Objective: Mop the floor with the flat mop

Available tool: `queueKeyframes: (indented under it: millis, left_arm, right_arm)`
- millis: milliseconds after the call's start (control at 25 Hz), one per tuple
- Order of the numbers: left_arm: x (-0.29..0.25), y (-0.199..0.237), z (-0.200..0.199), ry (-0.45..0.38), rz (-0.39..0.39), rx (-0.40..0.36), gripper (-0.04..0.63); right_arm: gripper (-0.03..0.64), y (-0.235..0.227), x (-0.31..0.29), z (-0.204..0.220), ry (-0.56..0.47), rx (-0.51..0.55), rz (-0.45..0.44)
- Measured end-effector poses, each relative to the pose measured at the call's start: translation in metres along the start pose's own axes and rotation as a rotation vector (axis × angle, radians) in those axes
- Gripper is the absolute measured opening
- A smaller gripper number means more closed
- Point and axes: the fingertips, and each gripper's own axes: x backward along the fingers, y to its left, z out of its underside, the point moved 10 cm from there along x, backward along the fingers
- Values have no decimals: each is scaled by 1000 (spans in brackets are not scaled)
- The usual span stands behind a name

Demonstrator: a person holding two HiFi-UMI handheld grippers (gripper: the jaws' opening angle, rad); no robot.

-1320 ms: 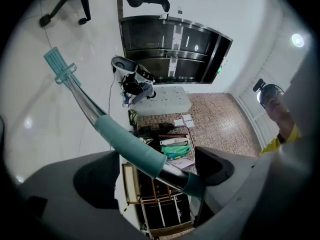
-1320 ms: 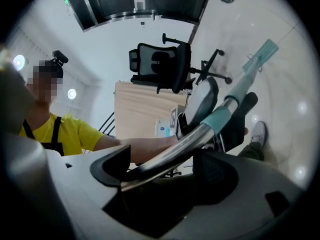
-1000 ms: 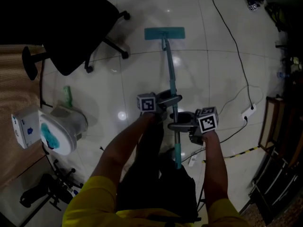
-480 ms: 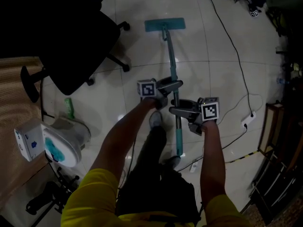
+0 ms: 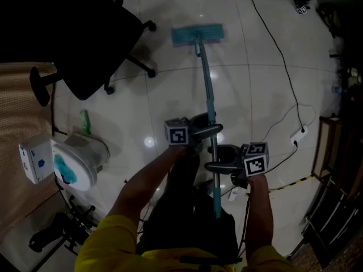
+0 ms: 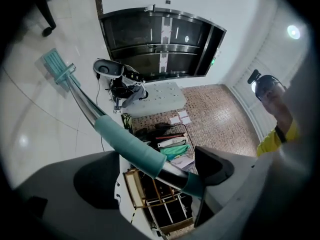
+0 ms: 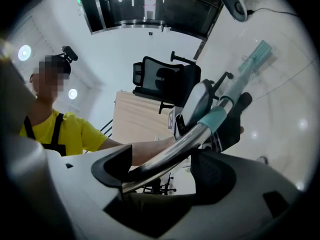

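Observation:
In the head view, the flat mop's teal head (image 5: pixel 197 35) lies flat on the white tile floor far ahead. Its metal and teal handle (image 5: pixel 210 118) runs back toward my body. My left gripper (image 5: pixel 205 131) is shut across the handle higher up. The right gripper (image 5: pixel 220 166) is shut on it lower down, near the teal end grip. In the left gripper view the teal sleeve of the handle (image 6: pixel 129 144) crosses between the jaws of the left gripper (image 6: pixel 165 173), and the mop head (image 6: pixel 56 66) shows far off. In the right gripper view the right gripper (image 7: pixel 161 170) clamps the shiny handle (image 7: pixel 175 151).
A black office chair (image 5: pixel 85 44) stands at the far left, close to the mop head. A white round device (image 5: pixel 76 160) and a green bottle (image 5: pixel 85 121) sit beside a wooden desk (image 5: pixel 17 123). A black cable (image 5: pixel 278 50) leads to a power strip (image 5: pixel 298 135), with a rack (image 5: pixel 334 152) beside it.
Both grippers went forward along with the mop, then came back toward my body, still shut on the handle. The mop head ends close to where it began.

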Motion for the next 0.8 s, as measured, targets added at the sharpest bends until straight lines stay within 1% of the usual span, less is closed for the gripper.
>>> queueKeyframes:
  millis: [120,240,360,440,560,640,720,800]
  left_arm:
    - [12,-33,60,-20,-13,20,460]
    - [23,-56,124,-25,-21,42,460]
    - [32,-68,175,-35,-34,72,460]
    - [36,-71,201,-36,-45,88,460]
    - [41,-59,230,-45,-56,118,460]
    - [44,-46,239,-55,-73,139,460]
    - [47,-32,241,-60,-86,160,460]
    - [49,-21,231,-63,-79,149,460]
  right_arm:
    - [379,30,12,58,17,-9,-13]
    - [380,51,22,116,26,-32,-18]
    - [380,62,30,165,22,-67,-25]
    - [380,63,34,189,29,-87,-7]
    - [380,50,36,212,42,-126,10]
    - [380,36,35,220,40,-151,-5]
    - [380,23,30,220,44,-159,-22]
    - [380,13,24,209,67,-147,6]
